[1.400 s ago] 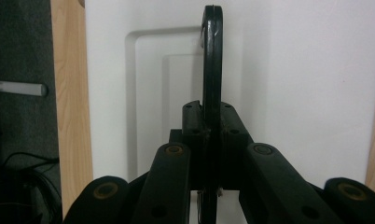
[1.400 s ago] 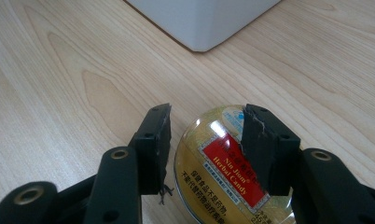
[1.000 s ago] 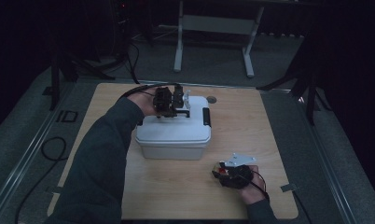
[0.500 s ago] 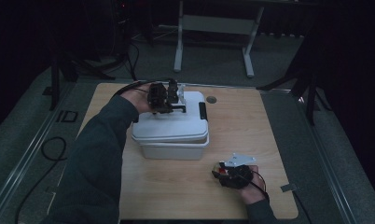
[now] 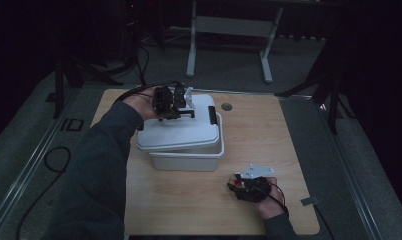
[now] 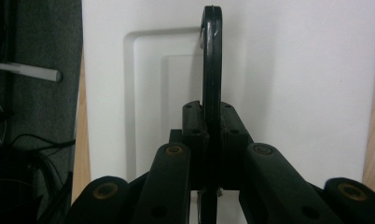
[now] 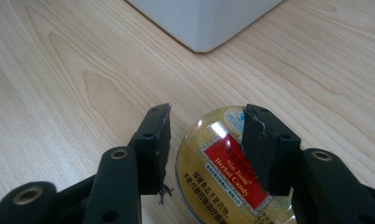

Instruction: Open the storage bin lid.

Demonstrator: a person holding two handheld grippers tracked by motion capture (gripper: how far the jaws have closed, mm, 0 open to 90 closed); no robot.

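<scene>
Left gripper (image 6: 211, 140) fingers clamped on black lid handle (image 6: 211, 56), white lid (image 5: 181, 131) lifted askew; right gripper (image 7: 206, 149) fingers straddle candy tin (image 7: 223, 172), grip unclear.

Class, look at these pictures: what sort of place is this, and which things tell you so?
Probably a lab or workshop set up for recording. A lone wooden table stands on grey carpet, cables trail across the floor, and a metal-framed bench waits in the dim background.
</scene>
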